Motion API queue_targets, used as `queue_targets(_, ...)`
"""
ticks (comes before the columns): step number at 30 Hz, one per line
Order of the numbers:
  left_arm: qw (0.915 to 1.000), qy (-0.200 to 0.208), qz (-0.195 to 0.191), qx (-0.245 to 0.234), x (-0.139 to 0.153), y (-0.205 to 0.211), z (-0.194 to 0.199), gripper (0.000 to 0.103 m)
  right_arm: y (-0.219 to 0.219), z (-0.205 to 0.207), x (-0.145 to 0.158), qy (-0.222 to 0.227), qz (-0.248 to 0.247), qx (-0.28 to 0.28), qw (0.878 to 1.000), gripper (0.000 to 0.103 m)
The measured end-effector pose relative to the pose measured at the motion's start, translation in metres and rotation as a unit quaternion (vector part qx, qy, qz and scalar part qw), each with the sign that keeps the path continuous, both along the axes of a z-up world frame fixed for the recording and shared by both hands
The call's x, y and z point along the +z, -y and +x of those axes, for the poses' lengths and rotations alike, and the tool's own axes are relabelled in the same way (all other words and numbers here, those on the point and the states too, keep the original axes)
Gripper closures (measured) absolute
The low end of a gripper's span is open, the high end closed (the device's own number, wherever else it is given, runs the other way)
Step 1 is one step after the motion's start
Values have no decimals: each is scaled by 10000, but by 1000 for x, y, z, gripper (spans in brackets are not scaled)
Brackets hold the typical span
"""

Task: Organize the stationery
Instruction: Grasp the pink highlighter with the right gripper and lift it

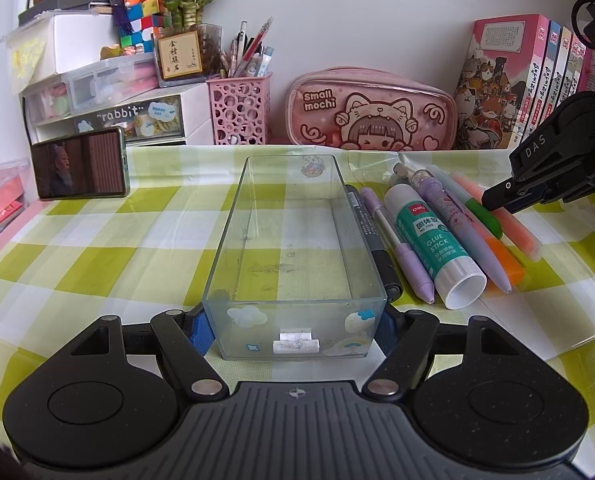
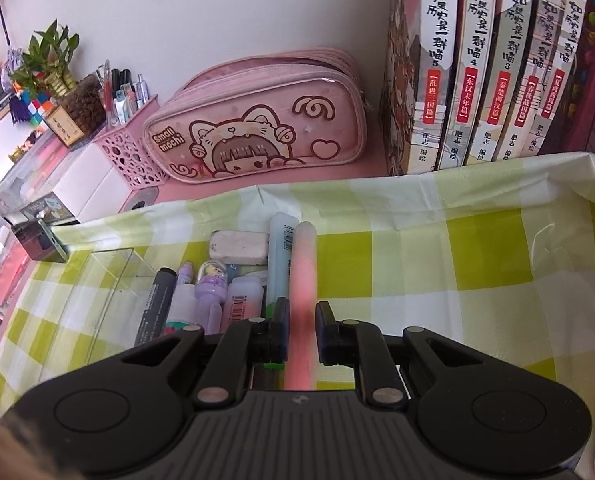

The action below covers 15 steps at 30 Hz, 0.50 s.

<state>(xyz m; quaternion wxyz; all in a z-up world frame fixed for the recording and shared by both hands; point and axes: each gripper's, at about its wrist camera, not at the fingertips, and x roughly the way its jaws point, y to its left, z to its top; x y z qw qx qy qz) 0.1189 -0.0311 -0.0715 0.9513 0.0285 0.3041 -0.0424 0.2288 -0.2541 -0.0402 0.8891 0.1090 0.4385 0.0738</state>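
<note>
A clear plastic box (image 1: 297,320) stands empty on the green checked cloth, and my left gripper (image 1: 293,325) is shut on its near end, blue pads against both side walls. To its right lie a black marker (image 1: 371,236), a purple pen (image 1: 397,240), a glue stick (image 1: 437,240), a lilac pen (image 1: 465,232), an orange and green highlighter (image 1: 501,256) and a pink highlighter (image 1: 527,238). My right gripper (image 1: 495,200) comes in from the right, low over the row. In the right wrist view it (image 2: 302,330) is shut on the pink highlighter (image 2: 303,264). A white eraser (image 2: 239,247) lies at the row's far end.
Along the wall stand a pink pencil case (image 1: 371,110), a pink pen holder (image 1: 239,112), a row of books (image 1: 509,80) and a drawer unit (image 1: 109,112). A phone (image 1: 81,164) leans at the back left. The cloth's far edge (image 2: 417,188) is folded up.
</note>
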Motion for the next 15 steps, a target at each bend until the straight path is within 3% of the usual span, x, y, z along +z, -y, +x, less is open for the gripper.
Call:
queue_targets(6,10000,2,2,1,0,0,0,30,11,0,-8,-63,319,-94,9994,89)
queue_targets(15,10000,4,4,0,0,0,0,30,21,-20,20,281,1151,-492,9917,94)
